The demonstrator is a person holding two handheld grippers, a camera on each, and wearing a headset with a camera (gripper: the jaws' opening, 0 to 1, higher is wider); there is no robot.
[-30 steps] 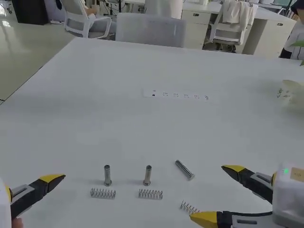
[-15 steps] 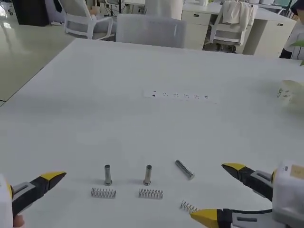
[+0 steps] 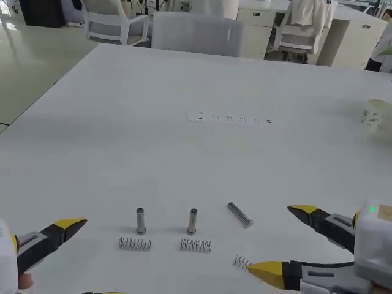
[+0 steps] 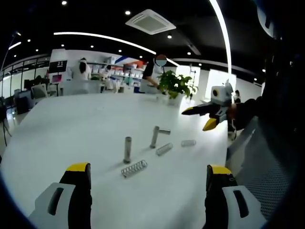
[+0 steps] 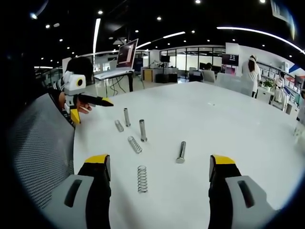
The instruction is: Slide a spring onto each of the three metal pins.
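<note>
Springs, three short coils of fine bright wire, lie on their sides on the smooth white table [image 3: 184,79], near the edge closest to the person. In this row the left spring [image 3: 135,244] and middle spring [image 3: 196,245] each lie just in front of an upright cylindrical polished-metal pin: the left pin [image 3: 140,221] and middle pin [image 3: 192,221]. At the row's end the right spring [image 3: 241,262] lies near the right pin [image 3: 239,215], which lies flat and askew. Every spring lies clear of its pin.

On either side of the row, the left gripper [image 4: 147,168] and right gripper [image 5: 159,159] have tapered, yellow-tipped jaws. Both pairs are spread wide and grip nothing.
</note>
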